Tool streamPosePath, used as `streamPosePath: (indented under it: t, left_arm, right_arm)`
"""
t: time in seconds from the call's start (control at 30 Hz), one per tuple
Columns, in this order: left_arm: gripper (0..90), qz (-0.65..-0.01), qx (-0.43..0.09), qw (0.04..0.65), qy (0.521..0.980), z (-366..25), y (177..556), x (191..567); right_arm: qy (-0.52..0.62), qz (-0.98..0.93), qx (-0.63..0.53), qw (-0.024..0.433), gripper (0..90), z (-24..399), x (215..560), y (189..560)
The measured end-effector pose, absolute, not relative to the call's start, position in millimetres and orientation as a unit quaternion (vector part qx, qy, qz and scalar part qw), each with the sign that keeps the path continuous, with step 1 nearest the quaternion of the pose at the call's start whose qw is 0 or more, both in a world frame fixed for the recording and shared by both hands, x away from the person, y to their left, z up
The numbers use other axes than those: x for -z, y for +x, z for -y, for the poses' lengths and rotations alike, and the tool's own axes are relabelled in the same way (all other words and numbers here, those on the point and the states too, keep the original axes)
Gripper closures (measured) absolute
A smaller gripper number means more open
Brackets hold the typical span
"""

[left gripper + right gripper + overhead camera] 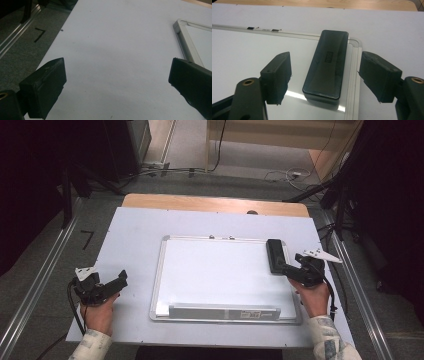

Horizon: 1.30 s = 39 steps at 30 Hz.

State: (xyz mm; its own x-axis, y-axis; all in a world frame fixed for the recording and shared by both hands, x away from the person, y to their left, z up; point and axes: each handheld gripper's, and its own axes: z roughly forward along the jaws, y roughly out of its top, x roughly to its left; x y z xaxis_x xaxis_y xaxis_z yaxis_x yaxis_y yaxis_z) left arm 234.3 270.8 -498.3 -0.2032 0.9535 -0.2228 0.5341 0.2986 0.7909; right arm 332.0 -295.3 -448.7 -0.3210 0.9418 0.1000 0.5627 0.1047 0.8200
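Right tongs (324, 77) up close in the right gripper view, jaws apart, one on each side of a black eraser (327, 63), not touching it. Eraser lies flat on the whiteboard (244, 55) at its far right corner, long side running along the right frame edge, one edge over the frame rail. High view: right tongs (287, 268) sit at the near end of the eraser (276, 255), right hand (315, 296) behind them. Whiteboard (220, 270) lies flat mid-table, surface blank, grey tray strip (225, 312) along its near edge; cannot tell if anything is in the tray. Left tongs (117, 281) held by the left hand (100, 312) over the white table (135, 227), well left of the board, jaws apart, gripping nothing. Left gripper view: left tongs (117, 82) wide open over bare table (112, 50), whiteboard corner (181, 27) at the right.
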Motion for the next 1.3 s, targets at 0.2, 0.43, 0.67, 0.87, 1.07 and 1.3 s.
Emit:
streamPosePath:
  t: [0.2, 0.43, 0.67, 0.87, 1.07, 1.3]
  left_arm:
    - [1.4, -0.719, -0.288, 0.363, 0.519, -270.0, 235.2, 498.4]
    - [1.3, -0.718, -0.289, 0.362, 0.519, -269.6, 235.2, 498.3]
    - [1.4, -0.718, -0.289, 0.362, 0.519, -269.4, 235.3, 498.4]
    - [1.4, -0.718, -0.288, 0.362, 0.52, -269.3, 235.3, 498.4]
    - [1.4, -0.718, -0.289, 0.362, 0.52, -268.9, 235.3, 498.2]
    - [1.4, -0.717, -0.289, 0.361, 0.522, -268.5, 235.4, 498.1]
  right_arm:
    - [0.532, -0.705, -0.404, 0.238, 24.5, 301.5, 448.1, 326.6]
    - [0.532, -0.705, -0.403, 0.241, 24.5, 309.9, 448.8, 321.0]
    - [0.527, -0.708, -0.4, 0.247, 24.5, 316.2, 449.2, 314.1]
    - [0.527, -0.708, -0.398, 0.25, 24.5, 323.8, 450.6, 308.1]
    - [0.53, -0.709, -0.391, 0.252, 24.5, 332.8, 453.3, 302.6]
    - [0.531, -0.707, -0.393, 0.253, 24.5, 338.7, 452.8, 296.3]
